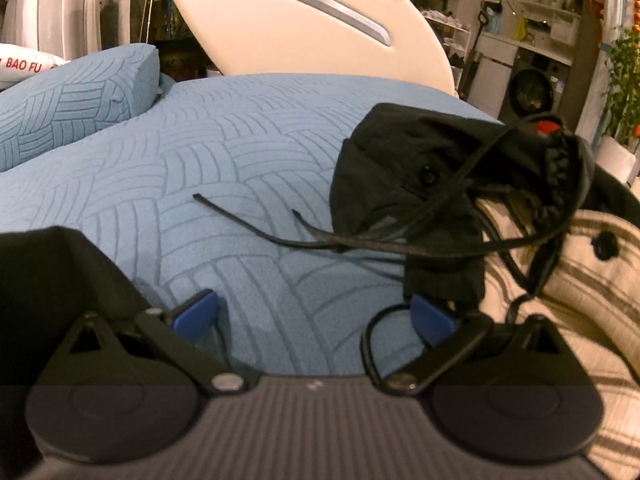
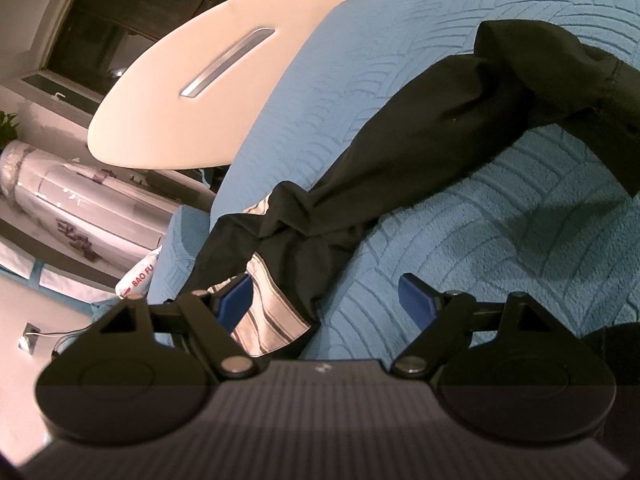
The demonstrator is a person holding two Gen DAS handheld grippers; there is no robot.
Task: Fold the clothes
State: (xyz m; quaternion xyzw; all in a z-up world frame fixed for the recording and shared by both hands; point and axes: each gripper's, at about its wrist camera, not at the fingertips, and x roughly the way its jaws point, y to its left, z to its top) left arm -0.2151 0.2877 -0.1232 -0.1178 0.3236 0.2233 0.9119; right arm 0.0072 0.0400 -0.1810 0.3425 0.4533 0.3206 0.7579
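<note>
Left tongs sit nearest the lens in the left wrist view, blue pads spread wide apart with nothing between them, low over the blue quilted bed cover. Just beside the right-hand pad hangs the edge of a black jacket, bunched up and lifted off the bed on the right side of that view; its cream striped lining is turned outward below it, with a dark button showing. Thin black drawcords trail from the jacket onto the cover, and one cord loops close to the right-hand pad; cannot tell whether it touches. Right tongs are likewise released, pads well apart. Left-hand pad of that pair lies against a patch of the striped lining, but nothing is pinched. From there a black sleeve stretches twisted across the bed cover toward the upper right of the right wrist view. Beyond the bed stands a white oval headboard with a metal slot. A pillow in the same blue quilting lies at the far left.
</note>
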